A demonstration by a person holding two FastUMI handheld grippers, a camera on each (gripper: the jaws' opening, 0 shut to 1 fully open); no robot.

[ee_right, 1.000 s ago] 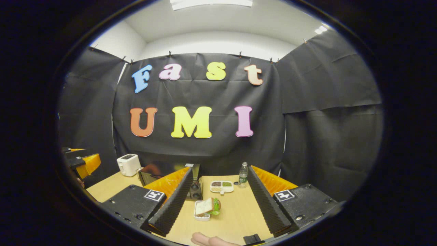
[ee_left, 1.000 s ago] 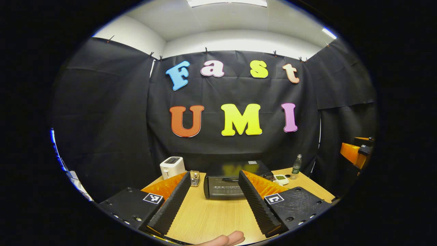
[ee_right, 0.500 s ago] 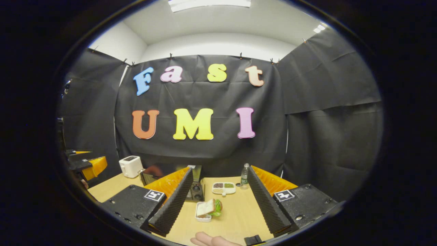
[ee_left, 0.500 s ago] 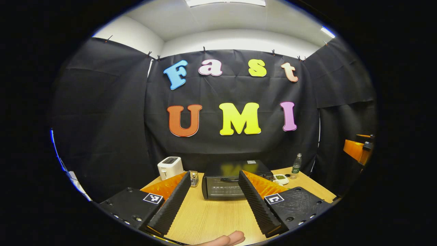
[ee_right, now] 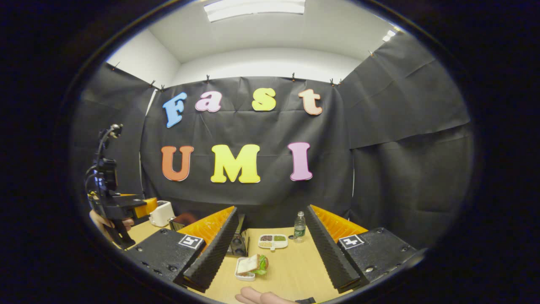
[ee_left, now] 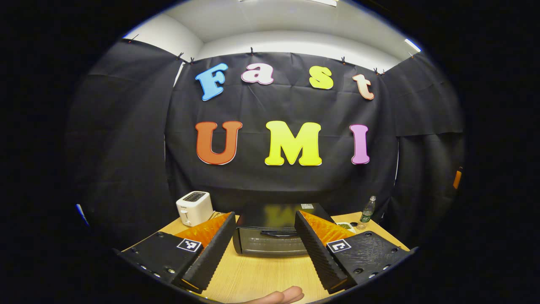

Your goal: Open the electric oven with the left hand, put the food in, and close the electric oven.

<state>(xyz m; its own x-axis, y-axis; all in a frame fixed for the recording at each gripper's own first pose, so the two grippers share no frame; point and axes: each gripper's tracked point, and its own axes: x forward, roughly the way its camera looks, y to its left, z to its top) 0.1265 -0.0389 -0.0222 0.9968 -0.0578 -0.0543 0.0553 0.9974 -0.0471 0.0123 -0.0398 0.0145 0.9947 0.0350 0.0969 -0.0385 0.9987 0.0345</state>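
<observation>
Even overhead light, sharp centre, heavy fisheye bend at the rims.
Ceiling panel [ee_right: 254, 7] glows near blown-out at top centre of the right gripper view; a smaller strip [ee_left: 411, 44] shows upper right in the left gripper view. Black cloth soaks up light, so the sides go dim. Oven [ee_left: 270, 236] top carries a soft yellow reflection, lower centre. Table [ee_right: 291, 266] evenly lit, shadows faint. Straight edges curve hard toward the rim, and detail softens there. No motion blur.

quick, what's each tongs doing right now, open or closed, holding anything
Left tongs: open, holding nothing, pointed at the oven.
Right tongs: open, holding nothing, above the sandwich tray.
</observation>
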